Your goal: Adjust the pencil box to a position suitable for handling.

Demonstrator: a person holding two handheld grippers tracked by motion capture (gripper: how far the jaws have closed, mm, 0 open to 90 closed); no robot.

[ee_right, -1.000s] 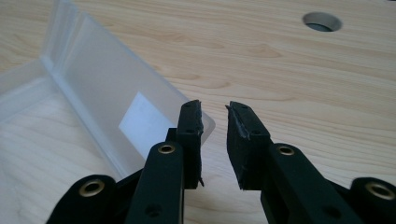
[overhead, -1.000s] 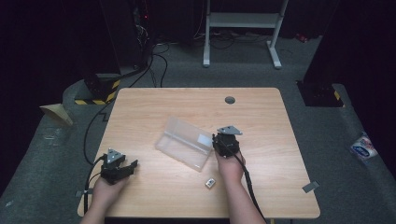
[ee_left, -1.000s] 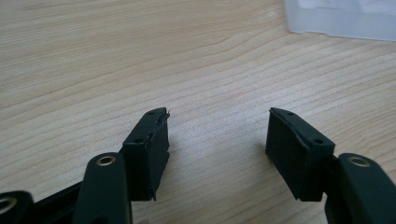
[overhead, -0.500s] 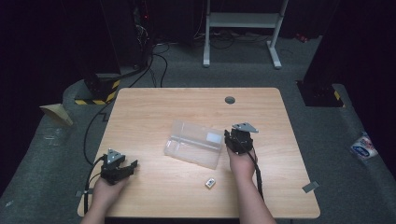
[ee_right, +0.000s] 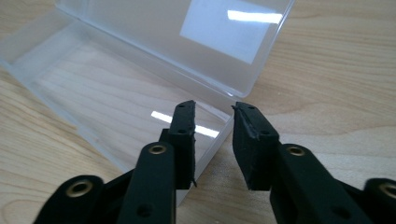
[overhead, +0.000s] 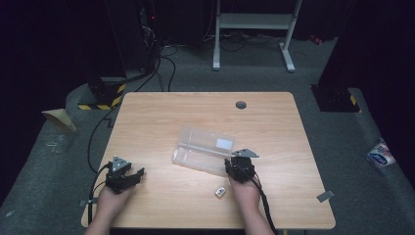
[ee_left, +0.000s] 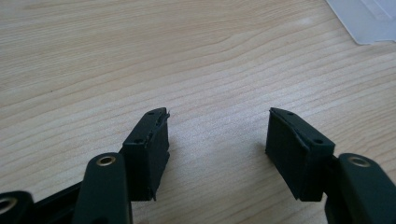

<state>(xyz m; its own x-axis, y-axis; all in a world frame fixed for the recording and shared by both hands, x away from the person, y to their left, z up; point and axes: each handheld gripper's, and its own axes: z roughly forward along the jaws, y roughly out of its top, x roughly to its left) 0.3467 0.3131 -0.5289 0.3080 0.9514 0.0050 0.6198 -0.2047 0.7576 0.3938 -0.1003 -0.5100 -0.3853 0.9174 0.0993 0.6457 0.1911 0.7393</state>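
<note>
A clear plastic box lies on the wooden table with its lid raised; a white label shows on the lid. My right gripper is at the box's near right corner. In the right gripper view the right gripper has just been closing to a narrow gap; one jaw is over the box floor, the other outside, and the end wall lies between them untouched. My left gripper rests at the front left, and the left gripper stands open over bare wood.
A small pale item lies near the front edge, just left of my right hand. A round dark grommet sits at the table's far side. Cables trail off the front left. A box corner shows far off in the left gripper view.
My right gripper swung right, then came back toward the front and down to the box's near right corner. The box turned slightly. The left gripper has not moved.
</note>
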